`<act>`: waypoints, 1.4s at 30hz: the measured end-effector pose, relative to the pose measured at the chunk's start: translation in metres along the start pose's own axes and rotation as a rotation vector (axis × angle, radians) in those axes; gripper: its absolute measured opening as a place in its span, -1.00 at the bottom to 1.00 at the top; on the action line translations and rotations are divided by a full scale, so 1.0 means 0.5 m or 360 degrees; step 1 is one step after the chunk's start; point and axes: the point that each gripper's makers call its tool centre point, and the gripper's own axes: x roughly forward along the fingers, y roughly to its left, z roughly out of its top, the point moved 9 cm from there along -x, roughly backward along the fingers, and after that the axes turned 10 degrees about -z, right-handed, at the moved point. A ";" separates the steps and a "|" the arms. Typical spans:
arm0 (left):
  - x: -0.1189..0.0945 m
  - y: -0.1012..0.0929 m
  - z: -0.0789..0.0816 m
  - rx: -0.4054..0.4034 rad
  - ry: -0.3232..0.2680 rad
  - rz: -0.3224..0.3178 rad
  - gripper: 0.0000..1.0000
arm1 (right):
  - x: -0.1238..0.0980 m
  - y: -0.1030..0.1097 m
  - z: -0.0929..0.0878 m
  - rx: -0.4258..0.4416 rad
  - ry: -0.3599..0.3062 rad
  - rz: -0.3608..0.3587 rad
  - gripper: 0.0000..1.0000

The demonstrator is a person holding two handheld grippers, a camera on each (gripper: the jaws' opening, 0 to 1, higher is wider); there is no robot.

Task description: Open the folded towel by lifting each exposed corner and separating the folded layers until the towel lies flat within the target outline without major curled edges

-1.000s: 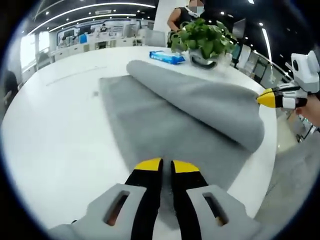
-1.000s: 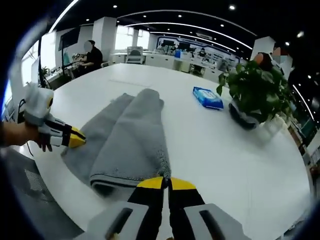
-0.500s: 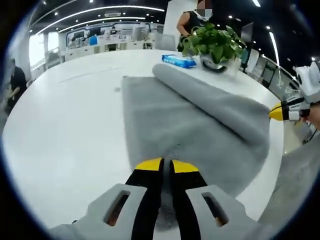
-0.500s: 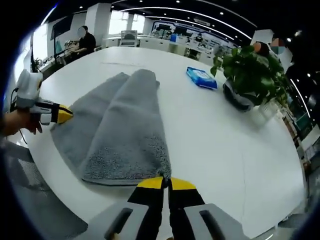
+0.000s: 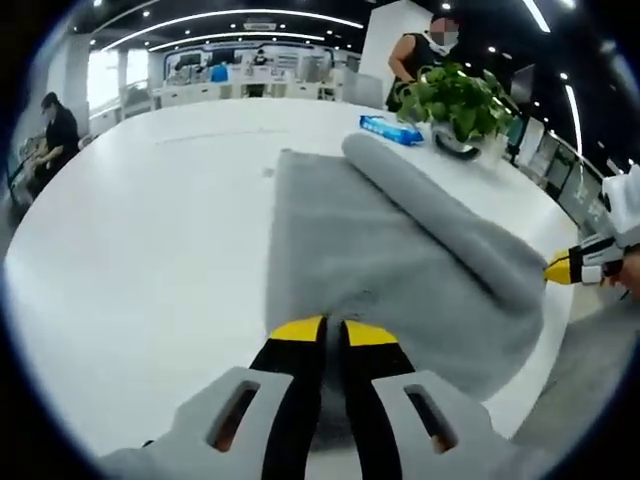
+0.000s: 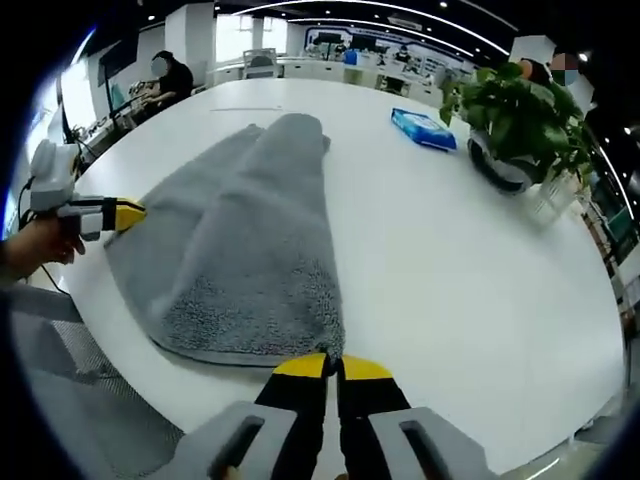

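A grey towel (image 5: 380, 240) lies on the round white table (image 5: 130, 230), with one folded layer forming a long roll (image 5: 440, 220) across it. My left gripper (image 5: 335, 331) is shut on the towel's near edge. It also appears as the left gripper (image 6: 120, 213) at the towel's left corner, held by a hand. My right gripper (image 6: 333, 366) is shut on the near corner of the upper towel (image 6: 240, 230) layer. From the other side, the right gripper (image 5: 568, 269) meets the end of the roll.
A potted plant (image 5: 455, 100) and a blue packet (image 5: 392, 130) stand beyond the towel; they are the plant (image 6: 520, 120) and packet (image 6: 424, 128) at the far right. The table edge (image 6: 110, 330) runs close under both grippers. People sit and stand in the background.
The towel has been drawn closer to the near table edge and pulled wider between the two grippers. The folded layer lies lower and flatter. Both grippers stay shut on it.
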 end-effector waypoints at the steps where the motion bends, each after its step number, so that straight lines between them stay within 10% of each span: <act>1: -0.002 0.000 0.003 -0.0004 0.0004 -0.0011 -0.87 | -0.001 0.001 0.004 0.0001 -0.0023 0.0009 -0.94; 24: 0.093 -0.005 0.094 0.0223 0.0038 -0.0143 -0.74 | 0.110 0.049 0.155 -0.0146 -0.0223 0.0185 -0.64; 42: 0.107 -0.001 0.077 0.0290 0.0062 -0.0035 -0.84 | 0.148 0.051 0.142 -0.0216 -0.0145 0.0200 -0.76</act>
